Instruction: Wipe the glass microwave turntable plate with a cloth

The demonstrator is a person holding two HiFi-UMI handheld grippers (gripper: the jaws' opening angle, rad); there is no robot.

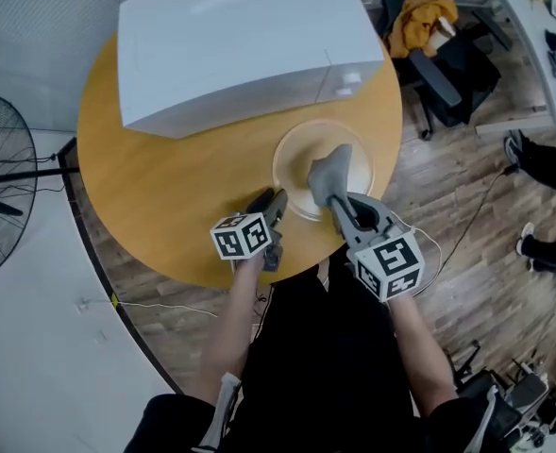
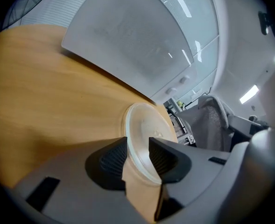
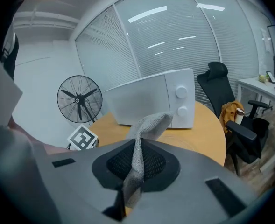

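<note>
Glass turntable plate (image 1: 296, 163) lies flat on the round wooden tabletop (image 1: 164, 187), just in front of the white microwave (image 1: 240, 45). In the head view its near edge is hidden behind the right gripper (image 1: 337, 201), and its middle is covered by the grey cloth (image 1: 329, 173). Whether the cloth's free end touches the glass cannot be made out. The right gripper is clenched on that cloth, which stands up in a fold from between its jaws. The left gripper (image 1: 270, 201) is released, its jaws apart. The plate's near-left rim shows in the gap between them, with no pad pressing on it. Of the microwave, the head view shows mostly its top.
</note>
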